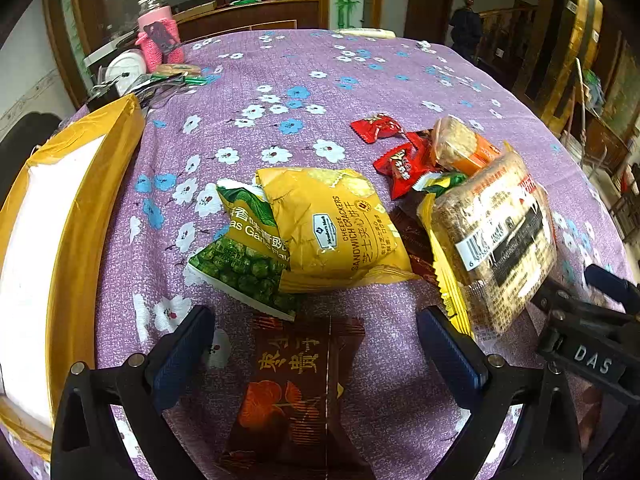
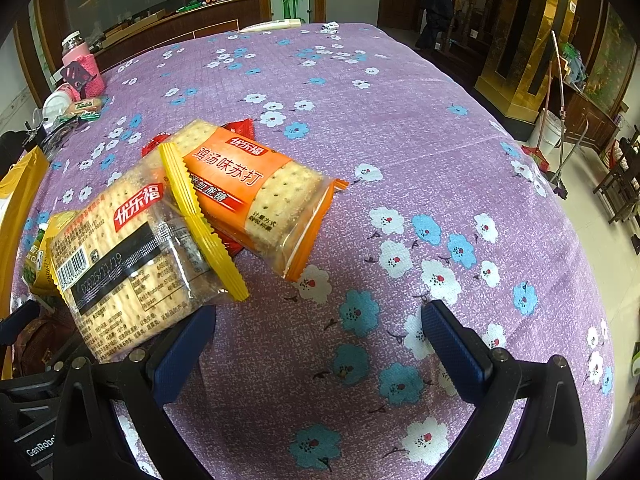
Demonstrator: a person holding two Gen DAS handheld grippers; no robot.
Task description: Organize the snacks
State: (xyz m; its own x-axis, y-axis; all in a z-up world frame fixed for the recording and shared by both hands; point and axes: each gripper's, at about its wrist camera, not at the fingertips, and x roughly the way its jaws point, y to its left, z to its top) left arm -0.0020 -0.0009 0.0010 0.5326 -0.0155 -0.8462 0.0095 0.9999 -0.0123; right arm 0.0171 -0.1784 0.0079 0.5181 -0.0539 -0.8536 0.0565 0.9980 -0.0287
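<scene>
Purple cloth with white and blue flowers [image 2: 400, 128] covers the whole table, and a dim room with wooden cabinets lies behind it.

Nearest in the left wrist view, the left gripper [image 1: 316, 348] stands spread wide, its blue pads on either side of a dark brown snack packet with an orange flower print [image 1: 296, 396] that lies flat on the cloth at the bottom centre; neither pad touches it. Just above, a green pea packet [image 1: 240, 264] is overlapped by a yellow cheese sandwich cracker bag [image 1: 336, 232]. At the right, a clear cracker pack with yellow ends [image 1: 492, 240] leans tilted, with red candy wrappers [image 1: 400, 160] behind it. A yellow-taped box [image 1: 80, 200] with a white inside runs along the left edge. At the upper left stands a jar in a pink knitted sleeve [image 1: 158, 28].

In the right wrist view, the right gripper [image 2: 320, 348] is also spread, over bare cloth. The clear cracker pack rests against its left finger, and an orange soda cracker pack [image 2: 256, 192] lies just beyond, partly under it.
</scene>
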